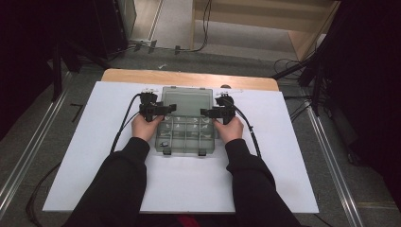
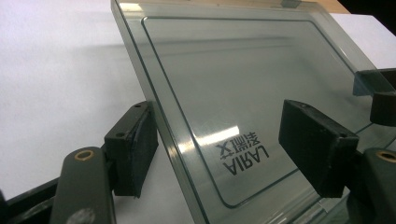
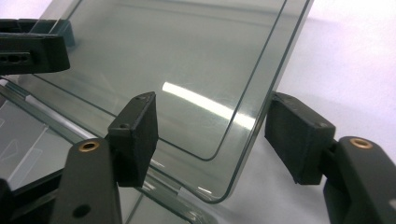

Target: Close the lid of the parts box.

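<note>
Clear plastic box (image 1: 185, 135) mid-tabletop (image 1: 85, 156), lid (image 2: 243, 98) raised between both hands; left claw (image 2: 224, 149) and right claw (image 3: 210, 135) spread apart, straddling opposite lid side edges, unclamped.

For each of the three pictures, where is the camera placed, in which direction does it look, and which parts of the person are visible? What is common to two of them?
High view: above the person's side, facing forward and down on the white table; both sleeves, hands, left gripper and right gripper show.
Left gripper view: rides the left gripper, looking along its jaws, which straddle the lid edge.
Right gripper view: rides the right gripper, jaws straddling the lid's opposite edge.
Shared: both gripper views show the same raised clear lid, and each other's gripper beyond.
</note>
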`<state>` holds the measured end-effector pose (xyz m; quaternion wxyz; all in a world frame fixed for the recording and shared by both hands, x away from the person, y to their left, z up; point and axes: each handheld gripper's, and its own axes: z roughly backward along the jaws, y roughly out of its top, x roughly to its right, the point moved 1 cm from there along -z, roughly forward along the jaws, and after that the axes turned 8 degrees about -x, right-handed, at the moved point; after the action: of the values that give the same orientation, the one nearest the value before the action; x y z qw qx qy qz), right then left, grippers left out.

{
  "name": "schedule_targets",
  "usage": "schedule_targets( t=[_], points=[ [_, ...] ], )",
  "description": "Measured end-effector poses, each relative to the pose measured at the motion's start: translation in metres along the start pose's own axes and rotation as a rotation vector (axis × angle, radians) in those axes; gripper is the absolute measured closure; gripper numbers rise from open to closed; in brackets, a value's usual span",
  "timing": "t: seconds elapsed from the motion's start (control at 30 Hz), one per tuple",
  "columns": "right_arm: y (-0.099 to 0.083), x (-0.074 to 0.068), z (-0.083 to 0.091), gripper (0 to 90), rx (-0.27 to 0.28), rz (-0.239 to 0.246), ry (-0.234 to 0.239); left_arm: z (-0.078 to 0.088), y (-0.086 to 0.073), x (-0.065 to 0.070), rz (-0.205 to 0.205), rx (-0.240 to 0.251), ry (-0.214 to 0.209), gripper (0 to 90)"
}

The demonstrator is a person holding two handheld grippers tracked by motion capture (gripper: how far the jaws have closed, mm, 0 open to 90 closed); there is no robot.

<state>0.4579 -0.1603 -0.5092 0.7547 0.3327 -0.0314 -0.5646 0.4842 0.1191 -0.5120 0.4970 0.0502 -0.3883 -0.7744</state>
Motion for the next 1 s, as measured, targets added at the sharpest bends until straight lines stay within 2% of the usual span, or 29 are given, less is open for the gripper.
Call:
schedule_targets(
  t=[0.23,0.4,0.7,1.0],
  points=[
    [0.002,-0.002,0.006,40.6,0.03,0.022,-0.032,0.007,0.003,0.002,-0.032,0.039,0.022,37.8],
    [0.003,-0.002,0.012,41.6,0.052,0.028,-0.023,0.012,0.004,0.005,-0.054,0.07,0.032,42.2],
    [0.005,-0.004,0.023,42.9,0.073,0.037,-0.011,0.022,0.007,0.007,-0.074,0.088,0.034,50.1],
    [0.004,-0.006,0.033,43.2,0.085,0.051,0.004,0.03,0.009,0.012,-0.087,0.095,0.028,51.5]
  ],
)
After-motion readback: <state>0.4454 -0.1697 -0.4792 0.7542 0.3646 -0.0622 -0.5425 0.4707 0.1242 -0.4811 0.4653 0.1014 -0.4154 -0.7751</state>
